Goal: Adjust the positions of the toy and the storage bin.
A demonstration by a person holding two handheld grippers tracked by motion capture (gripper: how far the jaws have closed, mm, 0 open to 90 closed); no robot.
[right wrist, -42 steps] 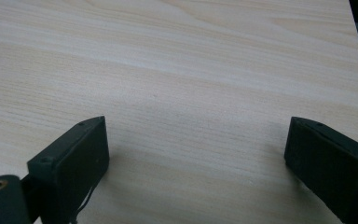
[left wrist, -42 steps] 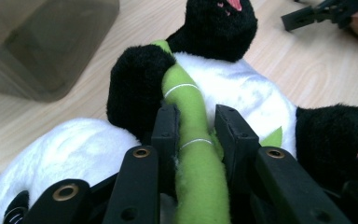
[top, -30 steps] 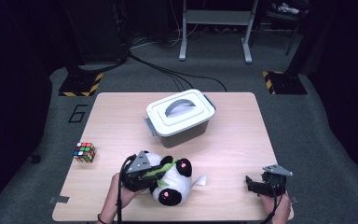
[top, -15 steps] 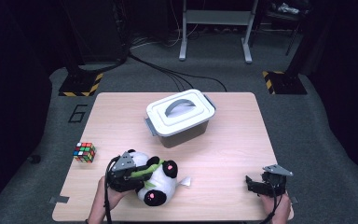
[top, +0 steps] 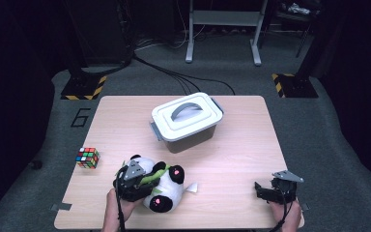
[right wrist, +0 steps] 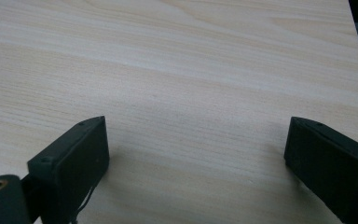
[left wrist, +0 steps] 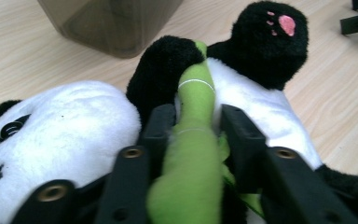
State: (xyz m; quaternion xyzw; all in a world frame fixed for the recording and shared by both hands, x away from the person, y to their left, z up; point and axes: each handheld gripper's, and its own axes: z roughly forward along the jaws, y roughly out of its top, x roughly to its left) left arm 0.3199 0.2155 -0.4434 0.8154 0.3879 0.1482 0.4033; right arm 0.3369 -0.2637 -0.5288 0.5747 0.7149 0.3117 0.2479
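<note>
Plush panda (top: 166,193) lying on its side near front-left edge of table (top: 241,145), head toward left, pink-padded feet toward centre. Left gripper (top: 134,180) on top of panda, held by hand (top: 113,205) coming in from bottom edge. In left gripper view, jaws just been closing, now clamped on green bamboo stalk (left wrist: 193,140) sewn to panda's front; stalk squeezed between both black fingers (left wrist: 161,126), white belly on one side, black arm (left wrist: 163,70) just beyond tips. White fabric tag (top: 192,187) sticking out from panda twd table centre.

Right gripper (top: 270,192) at front-right corner of table, well apart from panda, resting low over bare wood. In right gripper view, jaws spread wide apart, nothing between, just wood grain.

White lidded box (top: 187,121) w/ grey handle at table centre, behind panda, lid on; dark lower wall near panda's arm in left gripper view. Rubik's cube (top: 87,157) on floor just off left table edge, near painted "6" (top: 80,117).
</note>
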